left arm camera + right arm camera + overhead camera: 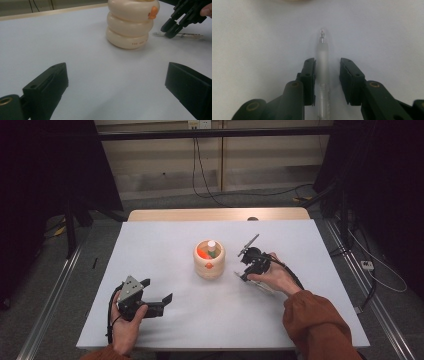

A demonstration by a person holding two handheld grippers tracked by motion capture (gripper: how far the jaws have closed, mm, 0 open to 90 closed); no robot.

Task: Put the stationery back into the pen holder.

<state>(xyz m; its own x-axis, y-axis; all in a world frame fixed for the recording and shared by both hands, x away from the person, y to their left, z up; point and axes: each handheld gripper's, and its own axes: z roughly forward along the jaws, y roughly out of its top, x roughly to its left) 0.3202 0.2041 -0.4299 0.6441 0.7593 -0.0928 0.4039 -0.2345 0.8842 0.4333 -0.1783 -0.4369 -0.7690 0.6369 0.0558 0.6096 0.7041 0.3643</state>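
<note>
Straddling: clear pen (pixel 322 72) set between right tongs (pixel 327 65), one gap seen, not clamped
Left tongs (pixel 115 75): spread wide, nothing held
Holder (pixel 131 22): top cropped, red print unreadable

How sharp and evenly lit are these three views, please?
High view: even light, dark curtains at the sides, slightly soft. Left gripper view: near jaws blurred, cream holder fairly sharp. Right gripper view: clear pen hazy between the open right gripper, soft shadow beside it.
</note>
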